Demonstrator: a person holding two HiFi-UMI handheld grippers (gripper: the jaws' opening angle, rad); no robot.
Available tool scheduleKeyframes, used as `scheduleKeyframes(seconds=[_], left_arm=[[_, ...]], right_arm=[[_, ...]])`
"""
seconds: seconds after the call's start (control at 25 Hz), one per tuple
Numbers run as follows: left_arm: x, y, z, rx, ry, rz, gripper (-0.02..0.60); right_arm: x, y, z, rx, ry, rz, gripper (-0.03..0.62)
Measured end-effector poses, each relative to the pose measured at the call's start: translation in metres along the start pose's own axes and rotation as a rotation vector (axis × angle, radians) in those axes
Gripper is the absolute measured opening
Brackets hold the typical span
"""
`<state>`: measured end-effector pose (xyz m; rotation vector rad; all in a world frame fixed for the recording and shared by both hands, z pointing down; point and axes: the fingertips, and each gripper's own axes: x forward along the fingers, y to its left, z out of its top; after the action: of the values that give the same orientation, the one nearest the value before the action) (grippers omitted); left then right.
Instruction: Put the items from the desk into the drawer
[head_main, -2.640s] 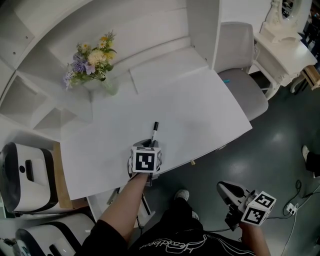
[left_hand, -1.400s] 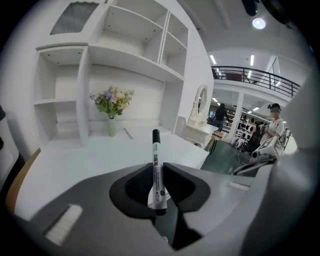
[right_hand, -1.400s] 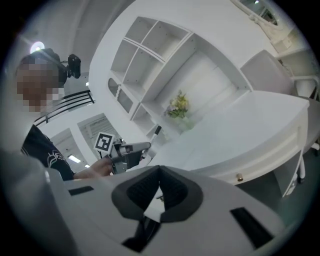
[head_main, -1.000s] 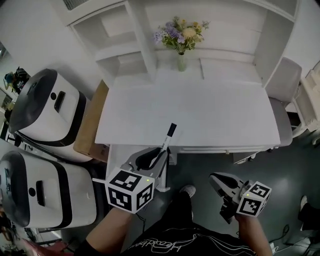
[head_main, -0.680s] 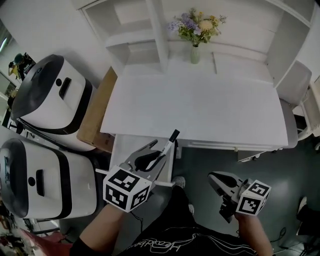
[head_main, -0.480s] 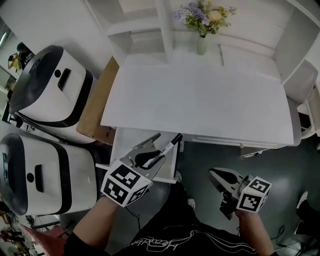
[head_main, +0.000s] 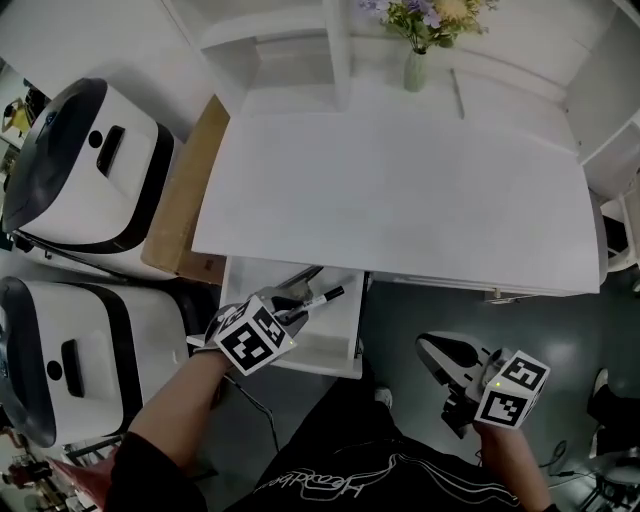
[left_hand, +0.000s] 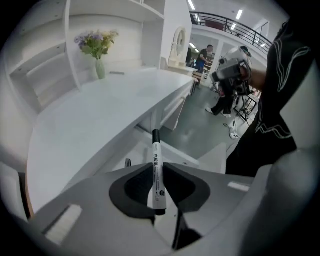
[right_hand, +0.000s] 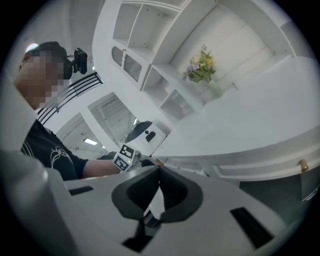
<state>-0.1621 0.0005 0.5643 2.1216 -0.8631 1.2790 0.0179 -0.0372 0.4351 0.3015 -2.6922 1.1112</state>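
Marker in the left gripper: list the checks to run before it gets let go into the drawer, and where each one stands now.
1. Marker held securely: ok, the left gripper is shut on its barrel.
2. Drawer open: ok, it is pulled out below the front of the desk.
3. Marker above the drawer: ok, judging by the head view.
4. Landing spot free: cannot tell, the left gripper hides part of the drawer floor.
5. Right gripper out of the way: ok, it is shut on nothing and off to the drawer's right.
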Motion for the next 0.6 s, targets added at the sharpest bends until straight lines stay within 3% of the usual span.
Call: scheduleKeyframes(seconds=[0.32,0.6], left_arm=[[0.07,0.009,-0.049,0.121,0.195,-0.096,0.072],[0.112,0.007,-0.068,0.201,0.285,-0.133,0.072]], right_arm=[[0.017,-0.015,-0.001,0.013,0.021,-0.01,0.008],[0.023,-0.027,-0.017,0.048,0.046,-0.009,0.008]])
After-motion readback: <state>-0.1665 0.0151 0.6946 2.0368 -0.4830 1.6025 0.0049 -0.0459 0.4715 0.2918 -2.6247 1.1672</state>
